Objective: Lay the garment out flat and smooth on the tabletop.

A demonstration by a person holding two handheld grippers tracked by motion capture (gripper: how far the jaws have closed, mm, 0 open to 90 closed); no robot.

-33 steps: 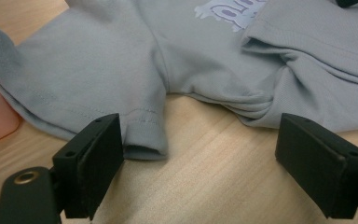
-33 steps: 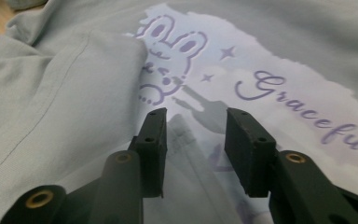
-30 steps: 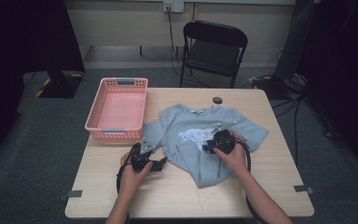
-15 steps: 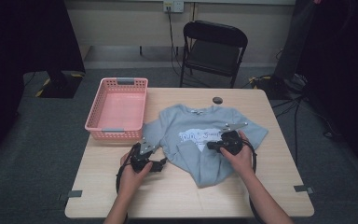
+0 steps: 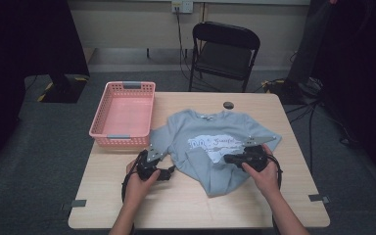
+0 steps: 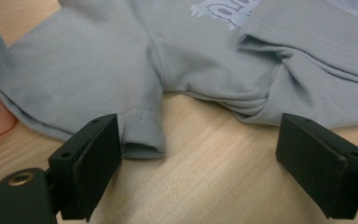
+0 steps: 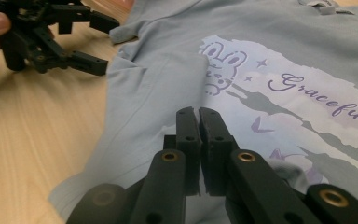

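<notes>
The person's forearms come in from the near edge of the light wooden table (image 5: 186, 210), one black two-jaw gripper in each hand. The left gripper (image 5: 166, 172) rests low over the bare wood just beside the grey short-sleeved T-shirt with a pale printed picture and purple lettering (image 5: 215, 147). In the left gripper view (image 6: 200, 154) its jaws stand spread wide, with nothing pressed between them; the hem of the shirt's sleeve lies on the wood just ahead of one jaw, and the folded side of the shirt bunches ahead of the other.

The right gripper (image 5: 230, 158) is over the shirt's printed front, pointing toward the left one. In the right gripper view (image 7: 198, 114) its jaws are pressed together, having just been closing. Whether a pinch of cloth is caught between the tips I cannot tell; the shirt (image 7: 270, 65) lies directly beneath and beyond them, its print showing a rabbit and script lettering.

The shirt lies spread on the middle of the table, one side folded over the front, neck toward the far edge. Just beside its sleeve, at the table's left, stands a pink plastic slatted basket (image 5: 108, 132). A small dark round object (image 5: 228, 104) lies near the far edge, beyond the collar. Behind the table stands a black folding chair (image 5: 223, 51).
</notes>
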